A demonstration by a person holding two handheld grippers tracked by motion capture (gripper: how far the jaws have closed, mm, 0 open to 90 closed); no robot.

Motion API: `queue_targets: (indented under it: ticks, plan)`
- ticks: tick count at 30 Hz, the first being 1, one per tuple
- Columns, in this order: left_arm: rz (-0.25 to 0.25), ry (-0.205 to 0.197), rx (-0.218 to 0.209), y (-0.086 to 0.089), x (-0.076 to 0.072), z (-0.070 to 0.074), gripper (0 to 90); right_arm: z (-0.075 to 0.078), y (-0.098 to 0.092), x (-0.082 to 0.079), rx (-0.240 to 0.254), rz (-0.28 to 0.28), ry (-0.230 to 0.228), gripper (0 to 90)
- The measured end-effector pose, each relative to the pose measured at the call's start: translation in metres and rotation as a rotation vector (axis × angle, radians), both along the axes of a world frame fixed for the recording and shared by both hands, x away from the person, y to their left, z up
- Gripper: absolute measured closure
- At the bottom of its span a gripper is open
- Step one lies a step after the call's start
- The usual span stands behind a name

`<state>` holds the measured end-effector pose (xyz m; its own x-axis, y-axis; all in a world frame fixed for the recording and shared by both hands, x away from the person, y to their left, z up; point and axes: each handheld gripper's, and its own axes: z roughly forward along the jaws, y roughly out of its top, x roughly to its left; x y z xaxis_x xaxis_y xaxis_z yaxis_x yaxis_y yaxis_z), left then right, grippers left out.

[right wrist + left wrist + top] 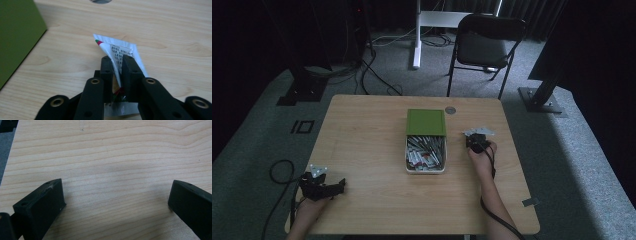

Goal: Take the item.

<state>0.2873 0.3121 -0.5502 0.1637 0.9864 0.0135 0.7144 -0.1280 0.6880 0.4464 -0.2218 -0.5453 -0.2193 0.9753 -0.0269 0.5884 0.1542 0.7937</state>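
On the wooden table (362,150), a white box (426,169) with its green lid (426,122) slid back is seen near the middle, packed with small sachets (424,154). One sachet (120,53) is recorded outside the box, gripped by the right gripper (117,62) just to the right of the box and low over the tabletop. In the right gripper view, white foil with printed text and a red-green corner is seen standing on edge between the jaws, its upper part fanning out beyond the tips. The green lid is noted at the left edge of that view, and a round grommet (100,1) in the table at the top.

Progress, as judged: one sachet has been taken out; whether it is yet resting on the table cannot be told. Many sachets are left in the box, so the unloading is judged to be at an early stage. No other sachet is seen lying loose on the table.

Right gripper: jaws pressed nearly together, clamped on the sachet, with only the foil's thickness between them.

Left gripper (323,186): held at the near left corner of the table, well apart from the box. In the left gripper view its jaws are spread wide, nothing is held, and bare wood grain is seen between them.
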Motion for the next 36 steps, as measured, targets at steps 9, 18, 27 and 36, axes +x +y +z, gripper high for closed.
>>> queue_targets:
  ticks: [9, 18, 27, 36]
  plan:
    - [0.0, 0.0, 0.0, 0.0, 0.0, 0.0, 1.3, -0.004, 0.011, 0.001, 0.118, 0.07, 0.007, 55.1]
    - [0.0, 0.0, 0.0, 0.0, 0.0, 0.0, 1.3, 0.014, 0.007, -0.009, 0.154, 0.117, -0.04, 36.3]
    - [0.0, 0.0, 0.0, 0.0, 0.0, 0.0, 1.3, 0.027, -0.009, -0.027, 0.154, 0.127, -0.048, 27.9]
    - [0.0, 0.0, 0.0, 0.0, 0.0, 0.0, 1.3, 0.023, -0.024, -0.045, 0.127, 0.077, -0.054, 13.7]
